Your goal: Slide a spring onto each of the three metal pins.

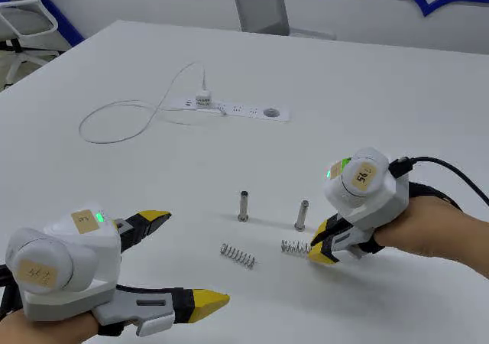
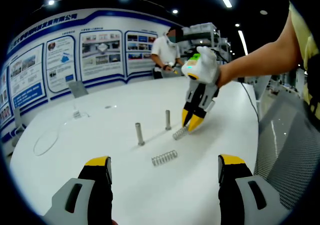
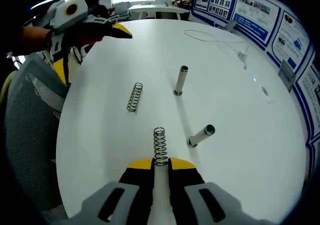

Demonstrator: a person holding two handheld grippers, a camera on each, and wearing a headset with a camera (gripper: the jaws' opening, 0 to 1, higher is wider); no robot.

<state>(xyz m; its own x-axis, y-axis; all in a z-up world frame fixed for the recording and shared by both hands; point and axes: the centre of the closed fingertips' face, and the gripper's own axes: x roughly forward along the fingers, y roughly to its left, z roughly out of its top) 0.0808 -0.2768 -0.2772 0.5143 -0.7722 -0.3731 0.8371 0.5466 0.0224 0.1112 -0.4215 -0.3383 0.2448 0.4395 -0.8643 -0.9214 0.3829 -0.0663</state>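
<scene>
Wall of posters (image 2: 100, 52) behind the work in the left gripper view: blue headings, print too small to read.

Wide white table (image 1: 367, 92), smooth and matte, with open room on every side of the work. A grey chair back (image 1: 260, 4) stands at the far edge. Well beyond the work lies a flat white power strip (image 1: 237, 110) with one plug in it. A thin white cable (image 1: 114, 126) loops off it to the left.

My left gripper (image 1: 197, 258) has a white-and-grey body and black jaws with yellow tips. Its jaws are spread wide with nothing between them, low by the near edge. The digits handwritten on its tan stickers are not legible.

My right gripper (image 3: 160, 164) is the same build; its sticker looks like "54", not certain. Its jaws are pinched together on one end of the held spring (image 1: 294, 247), a small silver wire coil. The coil sticks straight out from the tips, low at the table. I can't tell whether it is lifted.

Two short silver metal pins with flared feet stand upright and apart, shafts bare: left pin (image 1: 243, 206) and right pin (image 1: 302, 215). The right pin is just beyond the held spring.

The loose spring (image 1: 238, 255), a matching coil, lies flat in front of the left pin, between my grippers.
</scene>
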